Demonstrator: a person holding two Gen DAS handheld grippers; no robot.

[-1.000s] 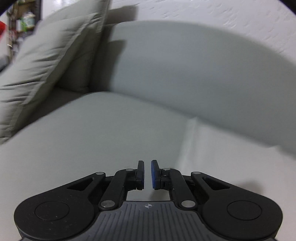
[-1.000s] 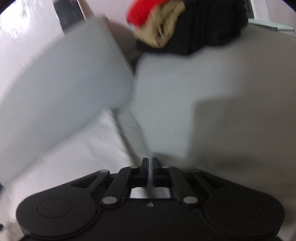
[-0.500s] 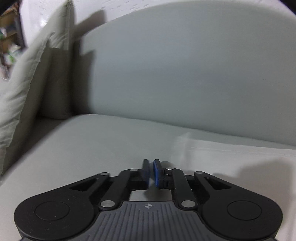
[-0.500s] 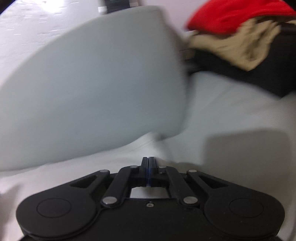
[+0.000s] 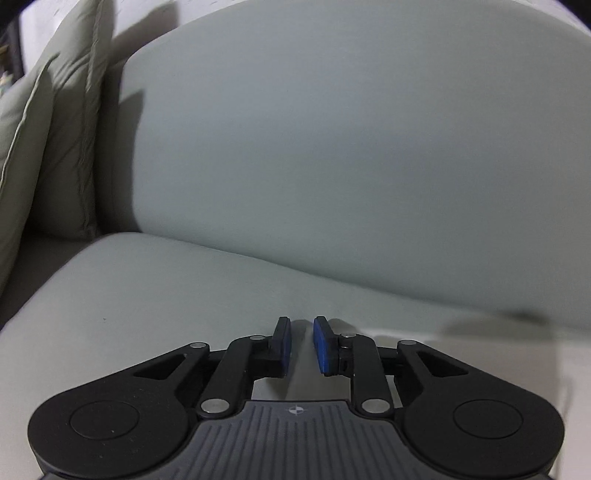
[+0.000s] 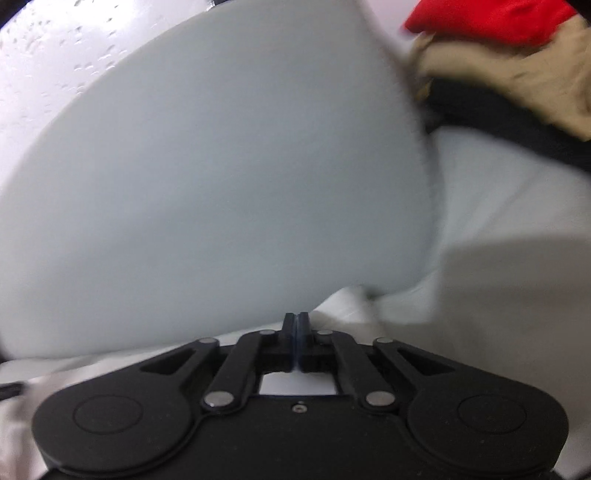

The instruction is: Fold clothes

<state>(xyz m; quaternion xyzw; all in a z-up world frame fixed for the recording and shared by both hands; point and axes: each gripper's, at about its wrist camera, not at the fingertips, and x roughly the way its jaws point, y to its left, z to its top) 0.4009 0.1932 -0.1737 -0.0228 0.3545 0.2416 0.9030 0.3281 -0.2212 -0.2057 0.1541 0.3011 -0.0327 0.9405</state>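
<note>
A white garment (image 5: 461,354) lies flat on the grey sofa seat (image 5: 166,295), up against the backrest. Its left edge runs in under my left gripper (image 5: 301,325), whose blue pads (image 5: 320,347) stand a narrow gap apart with pale cloth showing in the gap and not pinched. In the right wrist view the same white garment (image 6: 351,310) puckers up right at the tips of my right gripper (image 6: 296,317). Those pads are pressed flat together on its edge.
The sofa backrest (image 5: 332,147) rises close ahead of both grippers. Two grey-green cushions (image 5: 37,147) lean at the left end. At the right end of the seat sits a pile of clothes: red (image 6: 491,18), tan (image 6: 517,74) and black (image 6: 498,114).
Both views have swung toward the backrest and drawn closer to it. The right pads closed fully from a thin gap. The left pads stand wider than half a second ago, now at the garment's edge.
</note>
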